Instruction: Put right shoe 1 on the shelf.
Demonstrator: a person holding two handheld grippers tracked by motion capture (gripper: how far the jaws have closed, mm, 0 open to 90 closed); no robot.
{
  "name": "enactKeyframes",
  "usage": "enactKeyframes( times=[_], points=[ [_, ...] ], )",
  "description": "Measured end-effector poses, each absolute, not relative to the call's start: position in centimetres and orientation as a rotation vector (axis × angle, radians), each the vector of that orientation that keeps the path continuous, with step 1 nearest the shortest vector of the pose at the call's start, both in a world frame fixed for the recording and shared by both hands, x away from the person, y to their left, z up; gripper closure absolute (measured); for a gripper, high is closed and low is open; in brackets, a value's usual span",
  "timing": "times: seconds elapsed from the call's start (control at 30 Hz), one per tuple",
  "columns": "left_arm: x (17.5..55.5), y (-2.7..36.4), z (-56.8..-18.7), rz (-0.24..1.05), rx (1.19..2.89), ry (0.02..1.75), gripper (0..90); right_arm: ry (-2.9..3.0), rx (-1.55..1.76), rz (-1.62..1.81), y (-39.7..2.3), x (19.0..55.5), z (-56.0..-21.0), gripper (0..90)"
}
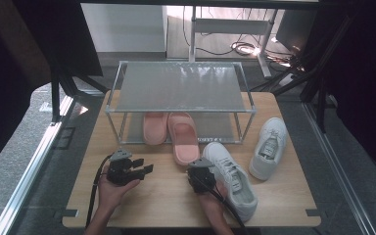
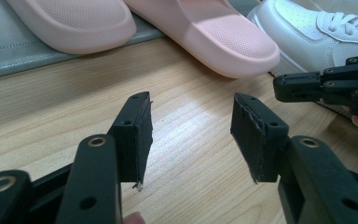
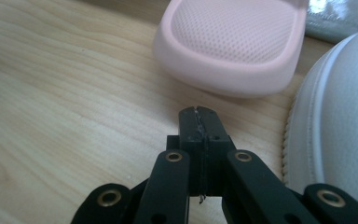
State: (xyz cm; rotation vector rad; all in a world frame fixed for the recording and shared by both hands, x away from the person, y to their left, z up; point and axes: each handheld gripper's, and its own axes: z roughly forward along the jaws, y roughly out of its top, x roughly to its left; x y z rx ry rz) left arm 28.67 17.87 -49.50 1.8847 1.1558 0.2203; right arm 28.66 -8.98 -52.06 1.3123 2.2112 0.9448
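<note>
My left gripper (image 1: 143, 166) rests low over the wooden table (image 1: 161, 196), held by a hand and pointing right. Its jaws stand open around bare wood in the left gripper view (image 2: 191, 100). My right gripper (image 1: 199, 169) is shut with nothing between its jaws (image 3: 198, 114). It points at the toe of a pink slipper (image 3: 233, 46), a short way off it. That slipper (image 1: 183, 139) sticks out from under a metal shoe rack (image 1: 181, 88). A second pink slipper (image 1: 155, 128) lies under the rack. A white sneaker (image 1: 232, 178) lies close beside the right gripper on its right.
Another white sneaker (image 1: 269, 147) lies at the right of the table, beside the rack. The rack's top shelf is bare. In the left gripper view the right gripper (image 2: 279, 88) shows at the right, in front of the near sneaker (image 2: 317, 28). Bare wood lies in front of both hands.
</note>
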Motion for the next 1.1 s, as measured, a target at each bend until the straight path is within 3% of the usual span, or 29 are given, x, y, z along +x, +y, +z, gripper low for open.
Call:
enactKeyframes(
  times=[1.1],
  points=[
    [28.8,18.3,-49.7,0.220,1.881,1.171,48.9,2.202,1.314,0.966,-7.1,32.6,-52.4,89.7]
  ],
)
